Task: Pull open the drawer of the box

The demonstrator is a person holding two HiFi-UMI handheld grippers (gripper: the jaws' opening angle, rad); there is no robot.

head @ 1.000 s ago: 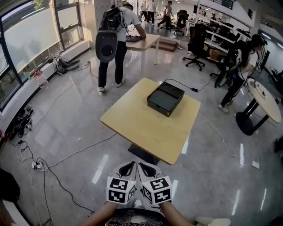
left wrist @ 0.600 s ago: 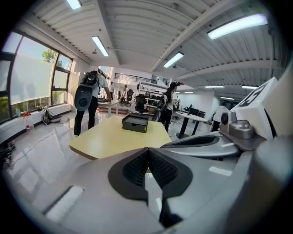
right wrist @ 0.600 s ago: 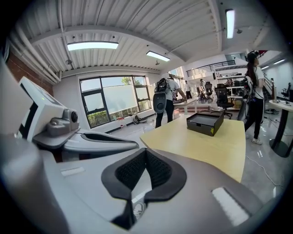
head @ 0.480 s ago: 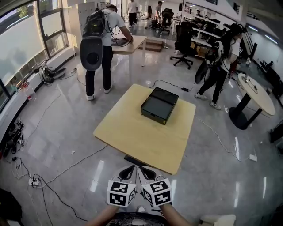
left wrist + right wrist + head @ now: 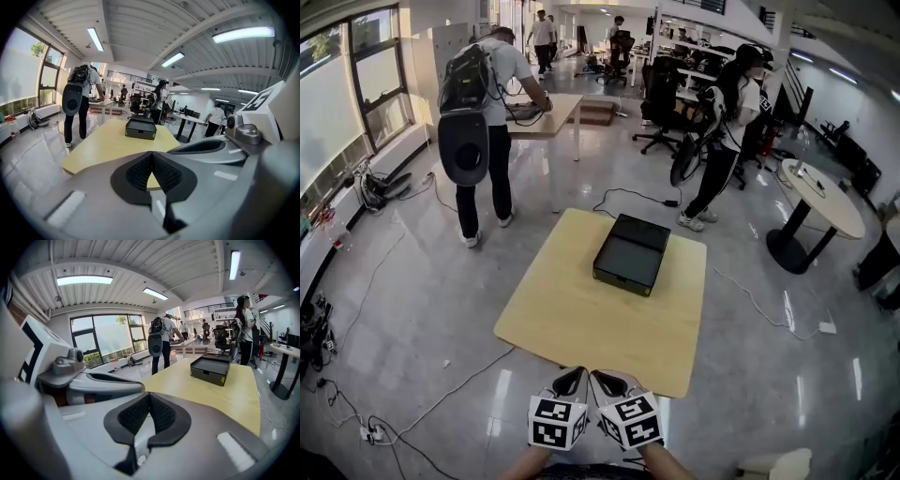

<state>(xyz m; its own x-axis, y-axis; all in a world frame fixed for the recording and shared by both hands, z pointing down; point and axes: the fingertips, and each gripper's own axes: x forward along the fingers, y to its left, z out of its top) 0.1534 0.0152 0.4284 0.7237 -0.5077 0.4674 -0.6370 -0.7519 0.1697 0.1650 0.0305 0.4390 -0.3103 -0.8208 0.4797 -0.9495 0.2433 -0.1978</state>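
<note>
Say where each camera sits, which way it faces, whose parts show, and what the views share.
Head view: on the head, steeply down at table and box; left gripper, right gripper, forearms show.
Left gripper view: on that gripper, along its shut jaws toward the box; right gripper alongside.
Right gripper view: on that gripper, along its shut jaws toward the box; left gripper alongside.
All share the box and table.
</note>
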